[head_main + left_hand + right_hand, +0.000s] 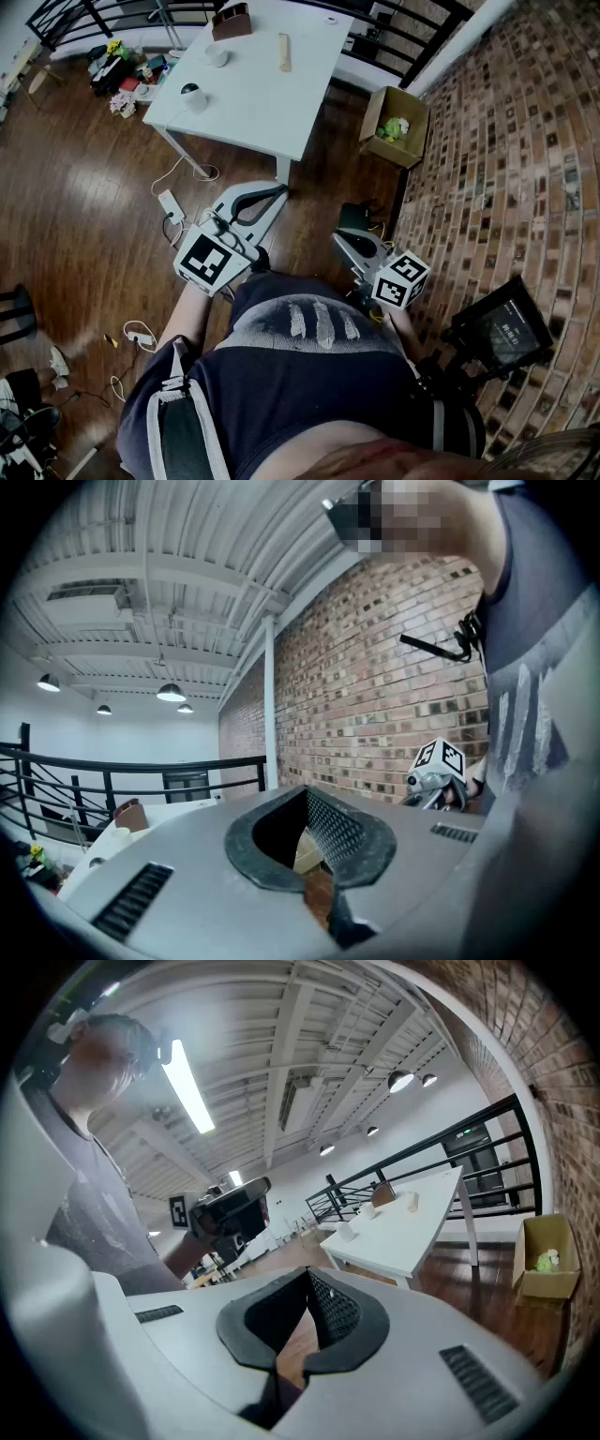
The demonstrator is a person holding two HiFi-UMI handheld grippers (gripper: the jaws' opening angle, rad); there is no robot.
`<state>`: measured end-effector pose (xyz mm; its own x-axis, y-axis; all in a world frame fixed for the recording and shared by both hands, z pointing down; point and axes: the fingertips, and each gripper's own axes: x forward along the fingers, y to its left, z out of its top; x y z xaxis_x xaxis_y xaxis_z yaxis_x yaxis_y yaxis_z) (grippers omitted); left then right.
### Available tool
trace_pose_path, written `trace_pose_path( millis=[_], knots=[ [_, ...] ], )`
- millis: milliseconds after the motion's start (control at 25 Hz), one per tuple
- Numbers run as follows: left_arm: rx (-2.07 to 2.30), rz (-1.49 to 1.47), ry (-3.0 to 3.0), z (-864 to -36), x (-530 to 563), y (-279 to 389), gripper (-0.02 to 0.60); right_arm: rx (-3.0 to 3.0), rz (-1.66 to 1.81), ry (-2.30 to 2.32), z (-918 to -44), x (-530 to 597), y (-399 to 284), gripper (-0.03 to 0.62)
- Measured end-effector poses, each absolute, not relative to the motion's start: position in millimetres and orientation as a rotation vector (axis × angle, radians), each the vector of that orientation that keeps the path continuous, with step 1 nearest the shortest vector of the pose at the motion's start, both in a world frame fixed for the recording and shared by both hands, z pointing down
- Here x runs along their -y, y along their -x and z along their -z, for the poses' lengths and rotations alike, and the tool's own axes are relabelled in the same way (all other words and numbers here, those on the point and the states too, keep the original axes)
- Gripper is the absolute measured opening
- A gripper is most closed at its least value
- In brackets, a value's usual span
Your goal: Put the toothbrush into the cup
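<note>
Far ahead on the white table (272,103) lies a pale wooden stick-like thing (284,52), probably the toothbrush. Two white cup-like things stand there, one near the front corner (193,97) and one further back (216,56). Both grippers are held close to the person's body, well short of the table. My left gripper (277,192) points toward the table with its jaws shut and empty (314,869). My right gripper (343,240) is likewise shut on nothing (291,1354). In the right gripper view the table (412,1232) carries a white cup (345,1232).
A brown box (232,21) sits at the table's back edge. An open cardboard box (394,125) stands on the wood floor by the brick wall. Black railing (412,37) runs behind the table. Cables and a power strip (171,204) lie on the floor at the left.
</note>
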<state>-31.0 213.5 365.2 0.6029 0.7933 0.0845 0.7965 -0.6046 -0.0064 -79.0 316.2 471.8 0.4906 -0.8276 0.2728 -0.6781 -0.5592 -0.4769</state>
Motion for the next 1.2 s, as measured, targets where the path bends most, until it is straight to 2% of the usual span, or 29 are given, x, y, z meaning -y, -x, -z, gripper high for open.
trace_pose_path(
  millis=[720, 1200],
  knots=[
    [1.329, 0.047, 2.800, -376, -70, -39, -0.017, -1.275, 0.743, 2.481, -472, -194, -5, 0.000],
    [1.183, 0.054, 2.897, -378, -33, -54, -0.017, -1.395, 0.748, 2.489, -460, -168, -35, 0.000]
  ],
)
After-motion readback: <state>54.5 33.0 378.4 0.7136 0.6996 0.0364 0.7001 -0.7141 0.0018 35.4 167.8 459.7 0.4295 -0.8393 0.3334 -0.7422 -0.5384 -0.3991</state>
